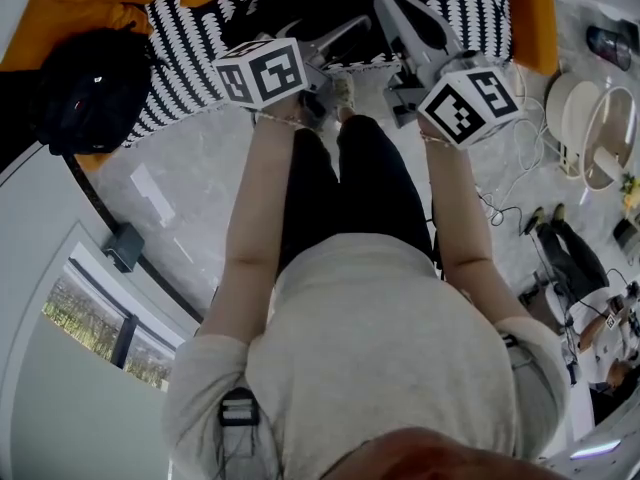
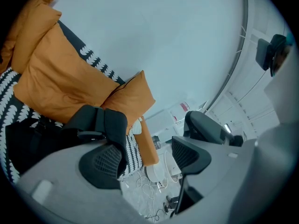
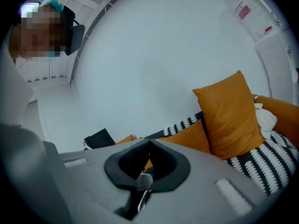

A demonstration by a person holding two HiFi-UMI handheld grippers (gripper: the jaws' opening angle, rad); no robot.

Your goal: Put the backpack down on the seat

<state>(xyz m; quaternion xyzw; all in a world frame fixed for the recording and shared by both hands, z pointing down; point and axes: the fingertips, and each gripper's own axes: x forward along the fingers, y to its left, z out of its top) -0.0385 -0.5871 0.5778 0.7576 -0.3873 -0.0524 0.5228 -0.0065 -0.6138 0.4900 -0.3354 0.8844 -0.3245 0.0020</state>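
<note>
We see the black backpack [image 1: 95, 88] lying at the left end of the seat [image 1: 200, 28], which has a black-and-white patterned cover. It rests right beside the orange cushions [image 1: 90, 13]. Our left hand-held gripper [image 1: 345, 38] is off to the backpack's right and apart from it. Its 2 jaws are spread wide with nothing between them, and through the gap its own view shows the floor [image 2: 135, 202] and loose cables [image 2: 145, 185]. Our right hand-held gripper [image 1: 395, 13] hangs just beside the left one near the seat's front edge, its 2 jaws brought together at the tips and holding nothing.
</note>
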